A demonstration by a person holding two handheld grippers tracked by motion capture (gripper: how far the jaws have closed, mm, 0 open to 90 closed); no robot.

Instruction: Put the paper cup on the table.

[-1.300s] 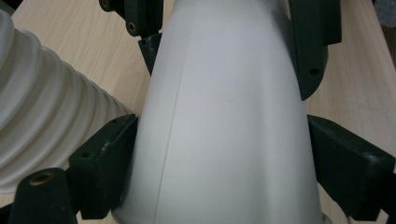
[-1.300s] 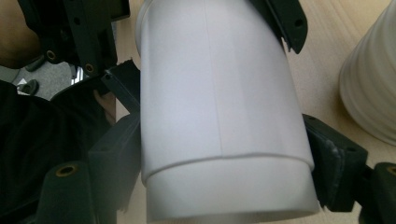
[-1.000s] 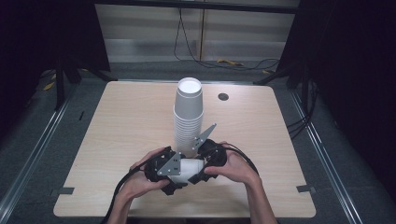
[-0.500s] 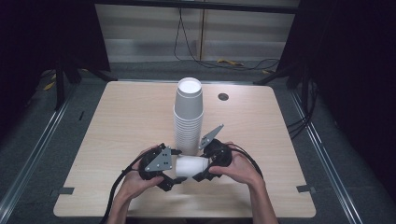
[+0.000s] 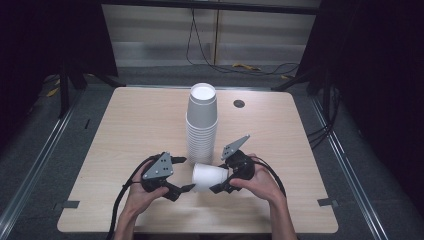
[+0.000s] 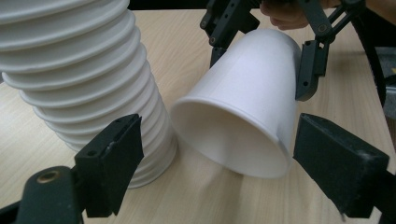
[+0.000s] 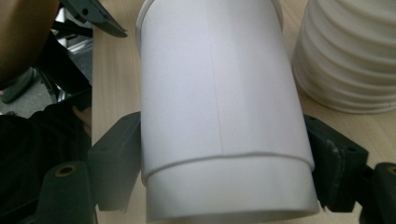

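While my right gripper point(image 5: 220, 181) clamps its jaws on the base end of a single white paper cup point(image 5: 209, 177), the cup lies on its side just above the desk point(image 5: 125, 125), its open mouth turned toward my left gripper point(image 5: 181, 174). My left jaws stand wide apart, one on each side of that rim but touching nothing, as the left gripper view shows point(image 6: 219, 154). The tall stack of paper cups point(image 5: 201, 125) stands upside down just behind, near the held cup but apart from it. I judge this the step of handling one cup freed from the stack. Next I would need to turn it upright or mouth-down with my right hand and set it on bare desk, clear of the stack, or close my left jaws gently on the rim without crushing it.
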